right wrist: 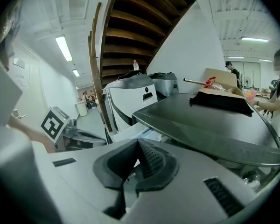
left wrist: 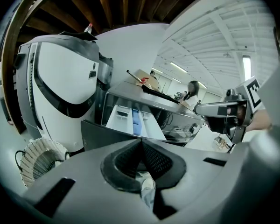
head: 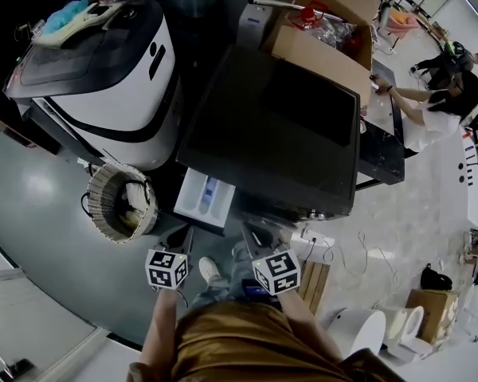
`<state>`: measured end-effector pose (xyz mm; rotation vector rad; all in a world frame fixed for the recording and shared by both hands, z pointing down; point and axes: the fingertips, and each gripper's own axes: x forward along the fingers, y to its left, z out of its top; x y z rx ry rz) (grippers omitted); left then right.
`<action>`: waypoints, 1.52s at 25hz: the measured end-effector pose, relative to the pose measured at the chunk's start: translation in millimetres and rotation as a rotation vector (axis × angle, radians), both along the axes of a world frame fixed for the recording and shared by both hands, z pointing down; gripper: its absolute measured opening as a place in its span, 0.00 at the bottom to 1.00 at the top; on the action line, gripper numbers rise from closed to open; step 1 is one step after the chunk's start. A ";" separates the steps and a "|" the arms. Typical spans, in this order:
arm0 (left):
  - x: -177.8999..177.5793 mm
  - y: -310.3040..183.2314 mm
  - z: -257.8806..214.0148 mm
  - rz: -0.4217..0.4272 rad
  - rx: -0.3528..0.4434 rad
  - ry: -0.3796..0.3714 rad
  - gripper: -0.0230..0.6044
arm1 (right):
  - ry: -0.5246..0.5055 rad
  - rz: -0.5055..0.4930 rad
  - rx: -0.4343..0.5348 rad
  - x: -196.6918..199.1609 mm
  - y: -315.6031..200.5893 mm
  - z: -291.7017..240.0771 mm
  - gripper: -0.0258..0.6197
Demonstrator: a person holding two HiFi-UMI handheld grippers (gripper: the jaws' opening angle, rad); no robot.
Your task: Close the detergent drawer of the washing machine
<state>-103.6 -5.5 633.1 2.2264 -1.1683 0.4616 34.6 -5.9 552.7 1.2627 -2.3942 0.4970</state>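
Note:
The dark washing machine (head: 271, 126) stands in the middle of the head view. Its white detergent drawer (head: 205, 197) with a blue insert sticks out of the front left corner. In the left gripper view the drawer (left wrist: 130, 120) lies straight ahead, pulled out, a short way beyond my left gripper (left wrist: 141, 140), which is shut and empty. My right gripper (right wrist: 137, 140) is also shut and empty, with the drawer (right wrist: 142, 133) just past its tips. Both grippers hang side by side below the drawer, the left gripper (head: 178, 243) apart from the right gripper (head: 259, 237); neither touches it.
A large white appliance (head: 103, 70) stands left of the washer, with a round ribbed basket (head: 121, 201) at its foot. A cardboard box (head: 327, 30) sits behind the washer. A person (head: 438, 102) works at the far right. White tubs (head: 366, 329) and a wooden crate (head: 315, 281) are at the lower right.

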 end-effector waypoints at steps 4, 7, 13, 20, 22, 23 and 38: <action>0.1 0.1 0.0 -0.001 0.000 0.001 0.08 | 0.001 -0.002 0.002 -0.9 -0.2 0.1 0.06; -0.4 -0.5 -0.5 -0.004 -0.002 0.004 0.08 | 0.003 -0.003 -0.002 -0.9 -0.4 0.2 0.06; -0.4 -1.9 -0.1 -0.011 -0.004 0.005 0.08 | 0.002 -0.004 0.001 -0.4 -2.2 0.3 0.06; 2.6 -10.9 -0.6 -0.007 0.005 0.002 0.08 | 0.004 0.000 0.000 3.1 -4.0 0.8 0.06; 2.8 -12.9 -0.7 -0.010 0.005 0.005 0.08 | 0.006 0.005 0.001 5.3 -5.1 0.9 0.06; 3.0 -13.2 -0.7 -0.012 0.004 0.008 0.08 | 0.007 0.007 -0.001 6.7 -5.2 1.3 0.06; 8.6 -27.2 -3.3 -0.023 0.003 0.014 0.08 | 0.008 0.032 0.009 18.9 -15.7 -0.3 0.06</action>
